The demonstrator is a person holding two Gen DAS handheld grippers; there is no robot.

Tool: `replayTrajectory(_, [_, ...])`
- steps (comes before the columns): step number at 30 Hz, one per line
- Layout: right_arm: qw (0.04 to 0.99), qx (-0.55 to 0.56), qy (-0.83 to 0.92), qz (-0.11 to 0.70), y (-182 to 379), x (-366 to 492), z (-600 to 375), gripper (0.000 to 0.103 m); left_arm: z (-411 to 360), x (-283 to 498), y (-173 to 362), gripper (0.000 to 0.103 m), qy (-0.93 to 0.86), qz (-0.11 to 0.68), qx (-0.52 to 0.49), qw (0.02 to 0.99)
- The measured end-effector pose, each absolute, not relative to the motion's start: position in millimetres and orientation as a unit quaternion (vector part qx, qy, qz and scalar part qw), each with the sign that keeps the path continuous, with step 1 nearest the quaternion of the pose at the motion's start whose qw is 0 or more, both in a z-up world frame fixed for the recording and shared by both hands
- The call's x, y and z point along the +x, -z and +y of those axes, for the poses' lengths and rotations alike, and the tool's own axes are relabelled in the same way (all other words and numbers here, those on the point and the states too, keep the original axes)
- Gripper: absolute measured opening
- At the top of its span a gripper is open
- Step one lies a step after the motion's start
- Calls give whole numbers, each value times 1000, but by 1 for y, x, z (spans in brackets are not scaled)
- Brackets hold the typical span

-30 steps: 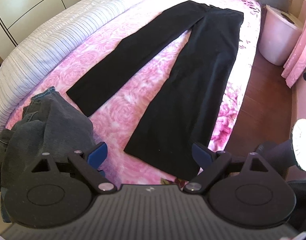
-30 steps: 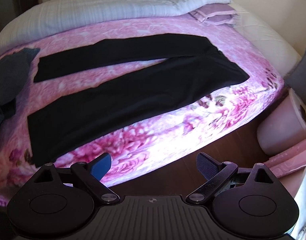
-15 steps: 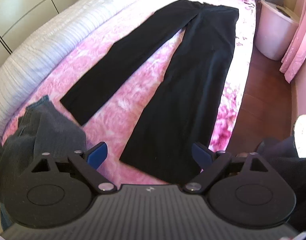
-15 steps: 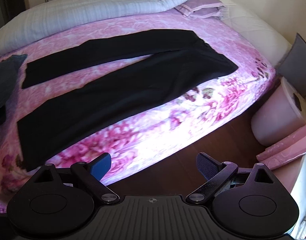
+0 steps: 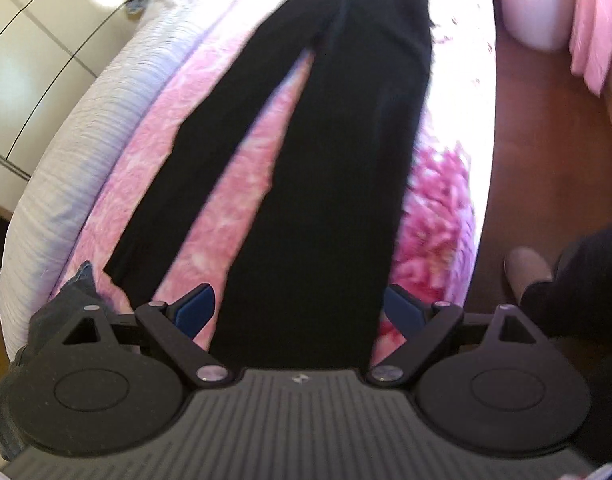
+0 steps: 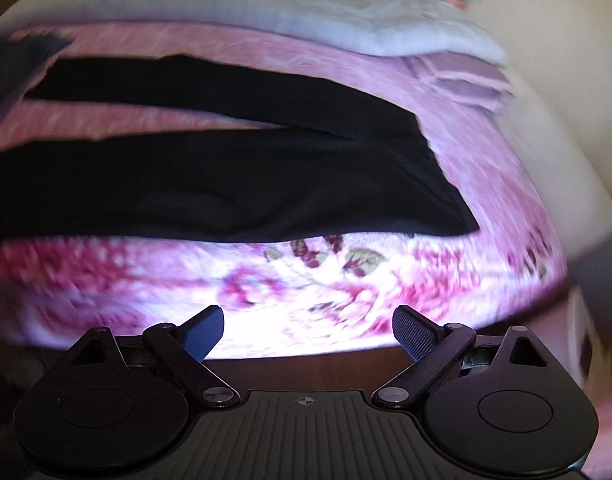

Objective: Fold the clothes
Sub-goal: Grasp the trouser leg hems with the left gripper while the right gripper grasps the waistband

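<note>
Black trousers (image 5: 338,152) lie flat on the pink floral bedspread (image 5: 242,208), legs spread toward the left wrist camera, waistband at the far end. My left gripper (image 5: 300,310) hangs open just above the cuff of the nearer leg, blue pads either side of it, nothing held. In the right wrist view the same trousers (image 6: 234,184) run sideways, waistband at the right. There my right gripper (image 6: 308,334) is open over the bed's near edge, a little short of the waist end, with nothing between its fingers.
A dark grey garment pile (image 5: 62,312) sits at the foot of the bed, left of my left gripper. A striped white duvet (image 5: 86,128) lines the far side. Wooden floor (image 5: 546,152), a pink bin (image 5: 534,4) and a person's foot (image 5: 526,272) lie to the right.
Both grippers have moved in closer to the bed. The left one now straddles the cuff of the nearer leg; the right one has swung toward the waist end. The current frames are motion-blurred.
</note>
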State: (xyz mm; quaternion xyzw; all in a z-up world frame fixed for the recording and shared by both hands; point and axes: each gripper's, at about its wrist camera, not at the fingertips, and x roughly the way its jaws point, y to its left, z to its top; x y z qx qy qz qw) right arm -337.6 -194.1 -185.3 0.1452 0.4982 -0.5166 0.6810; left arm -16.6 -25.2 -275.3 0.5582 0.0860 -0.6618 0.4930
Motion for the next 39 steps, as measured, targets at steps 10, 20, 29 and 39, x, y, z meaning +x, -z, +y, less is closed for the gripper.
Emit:
replayTrajectory(10, [714,92,439,538,246,-362,-226,66,-54,-81,393,70,634,23,609,476])
replayTrajectory(20, [727,49,395,559,290,-331,-247,65,-57,-25,425,29,592,-9,645,484])
replayTrajectory(29, [707,-112,363,596,322,-371,-297,65,-76,-13,408,3,587,77,633,499])
replayTrajectory(39, [636,-243,346,646,408,-530,-452,65,-108,-17,405,3,505,203,643,539])
